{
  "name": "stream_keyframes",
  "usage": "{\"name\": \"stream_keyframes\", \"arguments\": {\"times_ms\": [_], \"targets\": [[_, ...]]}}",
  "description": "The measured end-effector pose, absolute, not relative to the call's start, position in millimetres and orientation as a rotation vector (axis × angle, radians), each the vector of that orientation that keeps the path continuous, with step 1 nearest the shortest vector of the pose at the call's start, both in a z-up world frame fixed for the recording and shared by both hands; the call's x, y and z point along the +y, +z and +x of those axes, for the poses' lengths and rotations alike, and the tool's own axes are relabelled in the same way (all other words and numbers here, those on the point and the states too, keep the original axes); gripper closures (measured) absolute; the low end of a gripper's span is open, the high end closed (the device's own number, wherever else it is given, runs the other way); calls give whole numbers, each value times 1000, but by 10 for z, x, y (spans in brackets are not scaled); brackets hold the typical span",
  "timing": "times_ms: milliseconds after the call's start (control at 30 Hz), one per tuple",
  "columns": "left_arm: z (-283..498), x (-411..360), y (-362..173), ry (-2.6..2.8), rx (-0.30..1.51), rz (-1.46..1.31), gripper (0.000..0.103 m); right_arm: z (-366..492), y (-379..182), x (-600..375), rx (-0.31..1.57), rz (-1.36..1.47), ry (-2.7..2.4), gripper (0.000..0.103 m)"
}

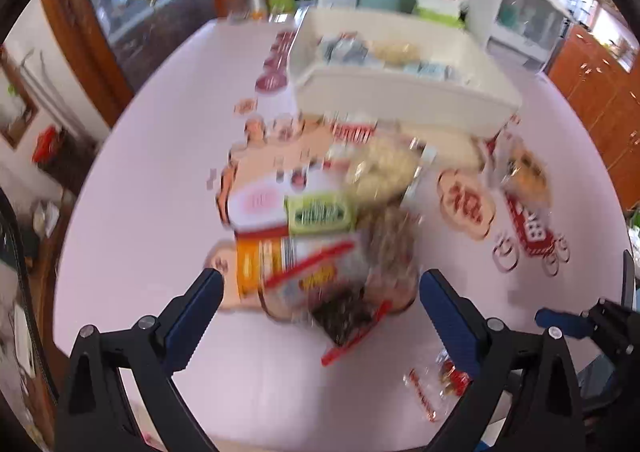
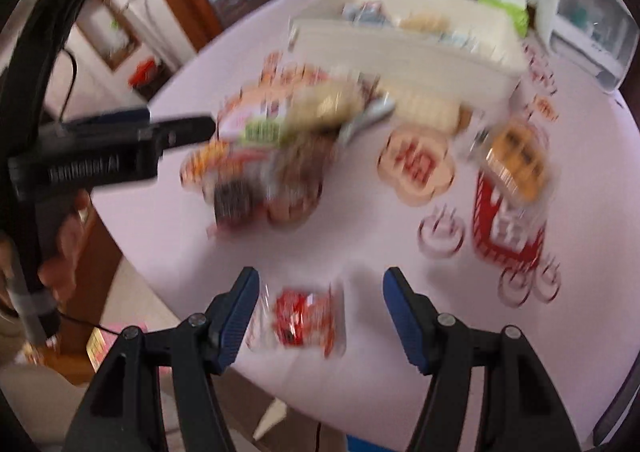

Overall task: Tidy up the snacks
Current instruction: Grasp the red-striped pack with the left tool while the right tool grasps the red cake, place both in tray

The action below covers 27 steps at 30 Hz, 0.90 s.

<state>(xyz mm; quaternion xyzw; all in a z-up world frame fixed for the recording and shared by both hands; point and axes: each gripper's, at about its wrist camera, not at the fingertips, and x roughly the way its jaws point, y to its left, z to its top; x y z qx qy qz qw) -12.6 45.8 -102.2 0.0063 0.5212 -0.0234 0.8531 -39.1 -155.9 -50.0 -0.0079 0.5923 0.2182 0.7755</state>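
Observation:
A pile of snack packets (image 1: 320,236) lies mid-table; it also shows in the right wrist view (image 2: 276,147). My left gripper (image 1: 320,292) is open, its fingers either side of the pile's near end, holding nothing. My right gripper (image 2: 320,300) is open around a small red-and-clear packet (image 2: 300,316), not closed on it; the packet also shows in the left wrist view (image 1: 448,376). A white bin (image 1: 400,91) behind the pile holds several snacks; it shows in the right wrist view too (image 2: 400,51). A clear waffle packet (image 2: 516,159) lies to the right. Both views are blurred.
The pink table (image 1: 160,171) has red printed decorations. At the back stand a white appliance (image 1: 516,7), a green tissue pack (image 1: 436,7) and bottles. Wooden cabinets stand right and left. The left gripper's body (image 2: 100,155) shows at the right wrist view's left.

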Motion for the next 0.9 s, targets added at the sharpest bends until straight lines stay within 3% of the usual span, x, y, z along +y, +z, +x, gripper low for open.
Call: {"name": "stream_keyframes", "arguments": {"times_ms": [367, 533, 900], "targets": [[-269, 604, -1389, -27, 1166, -21, 5, -616, -1077, -1356, 1400, -34, 500, 39], [-217, 618, -1480, -22, 1194, -62, 5, -634, -1118, -1311, 1393, -76, 503, 48], [-27, 647, -1965, 76, 1353, -287, 9, -489, -1136, -1620, 1370, -32, 386, 49]]}}
